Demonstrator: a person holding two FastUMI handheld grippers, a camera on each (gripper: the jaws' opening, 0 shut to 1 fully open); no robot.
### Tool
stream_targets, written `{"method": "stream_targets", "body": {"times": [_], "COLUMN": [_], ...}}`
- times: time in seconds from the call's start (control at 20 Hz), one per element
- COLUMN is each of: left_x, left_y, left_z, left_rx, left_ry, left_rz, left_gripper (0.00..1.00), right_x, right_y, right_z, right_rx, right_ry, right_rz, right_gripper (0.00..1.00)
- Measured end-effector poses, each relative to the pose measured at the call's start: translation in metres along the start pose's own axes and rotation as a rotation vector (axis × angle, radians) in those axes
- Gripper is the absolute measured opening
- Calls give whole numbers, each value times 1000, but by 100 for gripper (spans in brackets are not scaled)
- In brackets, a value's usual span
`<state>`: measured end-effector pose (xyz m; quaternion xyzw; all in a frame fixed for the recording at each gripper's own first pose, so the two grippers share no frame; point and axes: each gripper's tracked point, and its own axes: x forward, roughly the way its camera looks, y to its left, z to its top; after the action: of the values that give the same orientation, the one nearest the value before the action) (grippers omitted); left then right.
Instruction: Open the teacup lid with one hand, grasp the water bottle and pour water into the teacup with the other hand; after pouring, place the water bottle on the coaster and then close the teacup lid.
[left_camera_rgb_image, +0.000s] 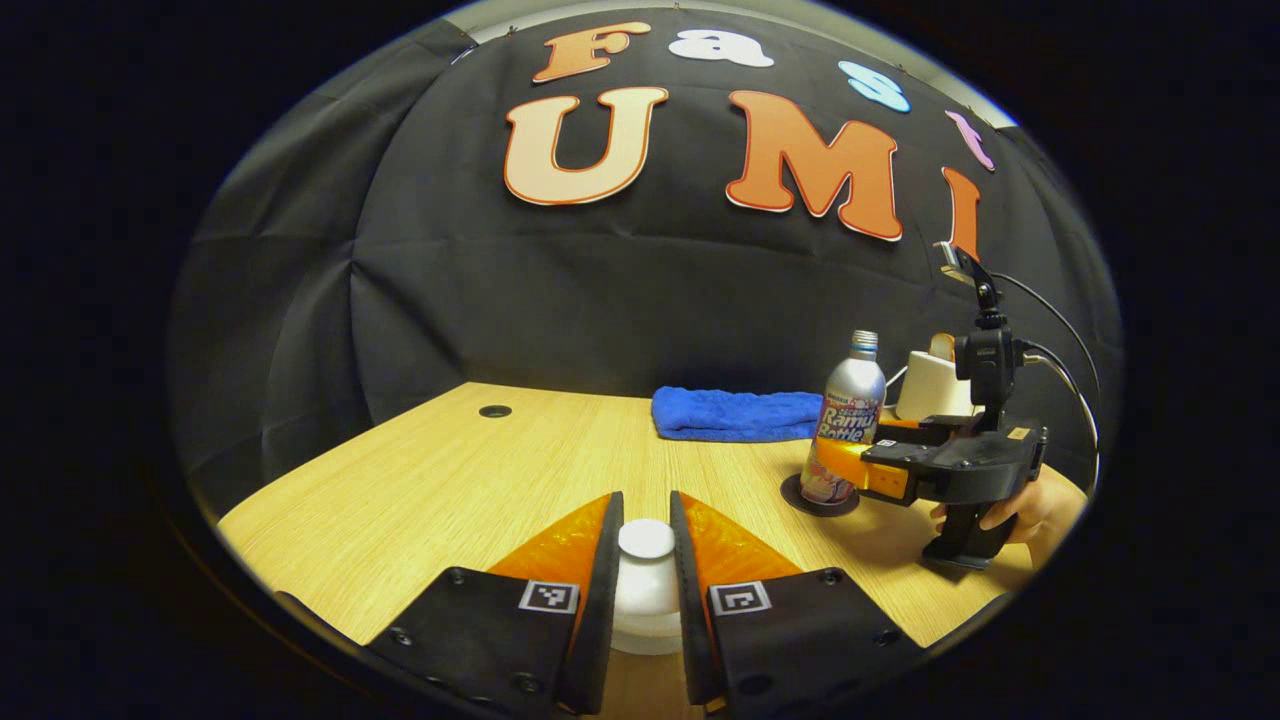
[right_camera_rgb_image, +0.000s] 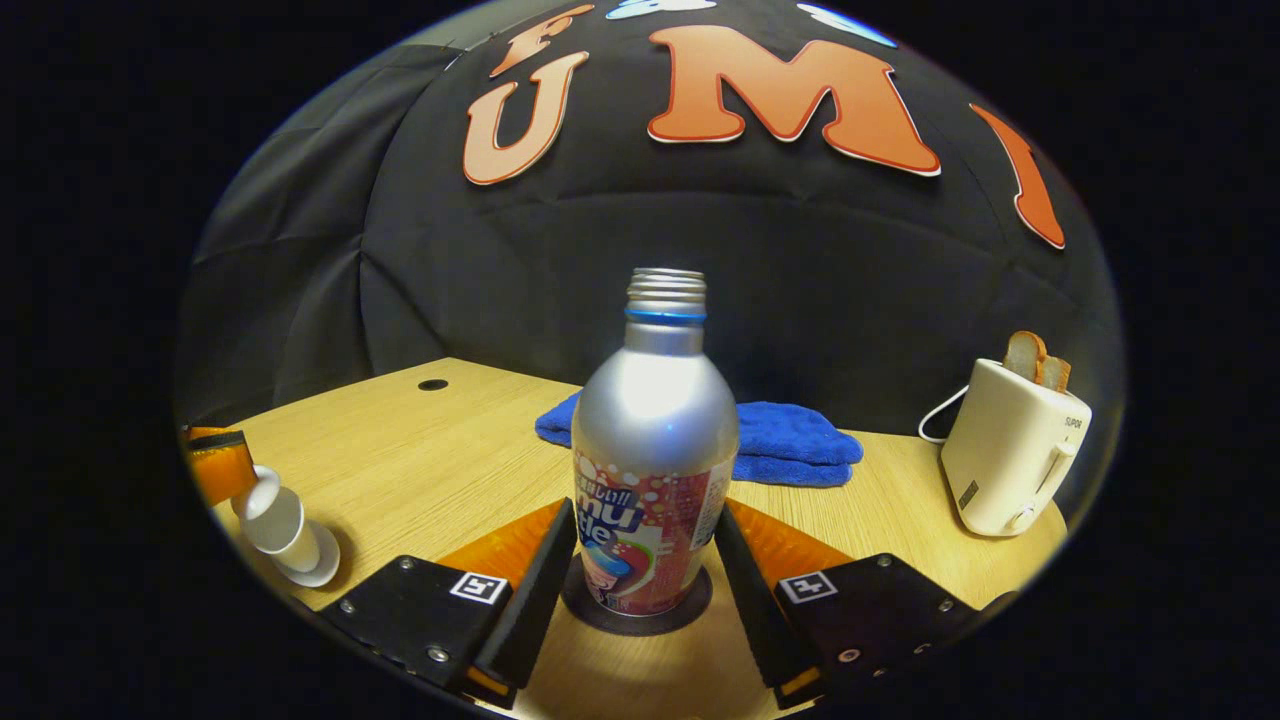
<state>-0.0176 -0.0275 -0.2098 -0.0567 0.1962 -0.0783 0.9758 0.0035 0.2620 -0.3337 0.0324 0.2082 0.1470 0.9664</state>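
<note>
The water bottle (right_camera_rgb_image: 652, 470) stood upright on the dark round coaster (right_camera_rgb_image: 636, 612) on the desk (right_camera_rgb_image: 420, 460), its threaded neck uncapped; what it held could not be made out through the metal body. In the right gripper view the right gripper (right_camera_rgb_image: 640, 575) had a finger on each side of the bottle's lower label, close against it, but whether both pressed on it could not be told. The left gripper view showed that gripper from the side, held by a hand (left_camera_rgb_image: 1040, 510), its fingers at the bottle's base.

The white teacup (left_camera_rgb_image: 645, 600) sat on the near part of the desk, lid knob (left_camera_rgb_image: 646, 538) between the fingers of the left gripper (left_camera_rgb_image: 645, 560), which stood clenched on the lid. The cup's lower part was cut off behind those fingers. In the right gripper view the cup sat at the far left edge, distorted, so its contents stayed unseen.

A folded blue towel (right_camera_rgb_image: 790, 440) lay behind the bottle, partly hidden by it. A white toaster (right_camera_rgb_image: 1005, 460) with two bread slices (right_camera_rgb_image: 1035, 358) in its slots stood to the right.
</note>
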Motion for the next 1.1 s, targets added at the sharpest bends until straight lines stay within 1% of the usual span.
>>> {"method": "stream_targets", "body": {"times": [0.05, 0.1, 0.15, 0.2, 0.25, 0.3, 0.35, 0.4, 0.45, 0.5, 0.55, 0.65, 0.7, 0.75, 0.85, 0.95, 1.0, 1.05, 1.1], "left_x": [2, 2, 3, 4, 4, 5, 6, 7, 7, 8, 8, 8, 7, 6, 4, 1, -1, -3, -6], "left_y": [-1, -2, -2, -3, -3, -2, -5, -6, -6, -6, -7, -8, -6, -7, -7, -11, -13, -17, -20], "left_z": [-1, -5, -9, -12, -14, -17, -19, -21, -20, -19, -21, -20, -17, -15, -4, 12, 22, 32, 42], "left_rx": [2, 3, 3, 0, 1, 4, 5, 8, 15, 19, 26, 44, 47, 49, 55, 71, 77, 79, 74], "left_ry": [5, 10, 17, 26, 29, 35, 37, 38, 29, 25, 28, 30, 28, 19, -14, -58, -83, -105, -128], "left_rz": [-2, -1, -3, -2, -2, 0, -3, -6, -6, -5, -9, -14, -9, -6, 4, 12, 14, 13, 12], "left_gripper": [34, 36, 34, 34, 36, 36, 34, 34, 36, 31, 31, 36, 36, 42, 60, 67, 68, 75, 78], "right_x": [0, -2, -3, -6, -8, -11, -15, -18, -23, -29, -35, -50, -58, -67, -85, -102, -110, -118, -126], "right_y": [0, -1, -2, -3, -4, -6, -7, -8, -9, -11, -13, -19, -21, -25, -32, -38, -41, -43, -47], "right_z": [0, 1, 2, 1, 2, 2, 1, 1, 1, 1, 2, 6, 11, 17, 30, 40, 45, 50, 55], "right_rx": [-4, -10, -18, -29, -40, -46, -51, -53, -51, -49, -49, -41, -35, -30, -21, -7, -2, -1, -4], "right_ry": [-1, -2, -4, -5, -7, -8, -8, -7, -8, -13, -15, -29, -45, -63, -104, -140, -157, -174, -191], "right_rz": [1, -2, -5, -12, -16, -20, -20, -20, -21, -23, -26, -35, -40, -46, -64, -76, -81, -87, -98], "right_gripper": [86, 91, 93, 96, 98, 98, 99, 99, 99, 99, 99, 99, 99, 99, 99, 99, 99, 99, 99]}}
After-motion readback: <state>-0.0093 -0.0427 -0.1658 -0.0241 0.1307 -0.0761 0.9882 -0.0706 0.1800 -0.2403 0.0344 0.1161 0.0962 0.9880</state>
